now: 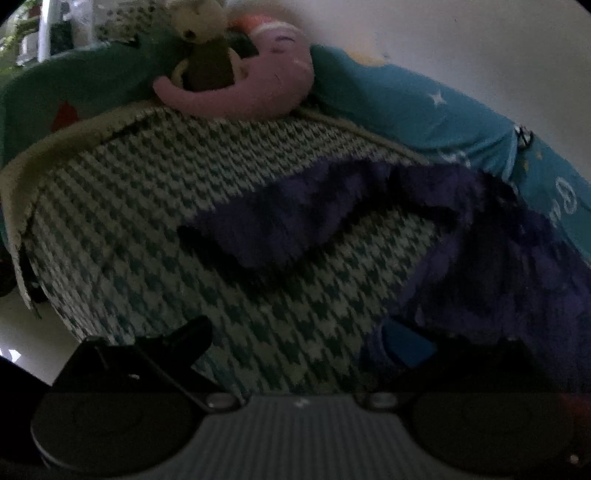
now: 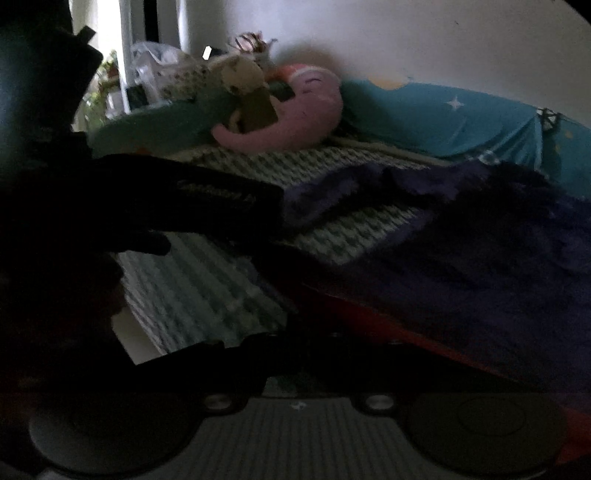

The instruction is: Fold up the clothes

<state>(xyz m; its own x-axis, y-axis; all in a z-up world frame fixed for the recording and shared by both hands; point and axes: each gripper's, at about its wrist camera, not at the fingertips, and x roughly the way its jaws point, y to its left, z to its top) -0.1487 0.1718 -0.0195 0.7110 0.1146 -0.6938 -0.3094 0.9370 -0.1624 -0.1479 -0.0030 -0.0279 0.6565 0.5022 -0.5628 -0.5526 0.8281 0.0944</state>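
Gathering step: right gripper (image 2: 295, 354) clamped together, seemingly on dark purple fleece garment (image 2: 461, 258); left gripper (image 1: 295, 343) spread apart beside it. Next: lift and fold over.

A dark purple garment (image 1: 498, 258) lies on a bed cover (image 1: 147, 206) in green-and-white houndstooth. The pillow (image 1: 424, 110) is teal with small white stars. One plush toy (image 1: 266, 77) is pink, another (image 1: 201, 26) cream with a brown body.
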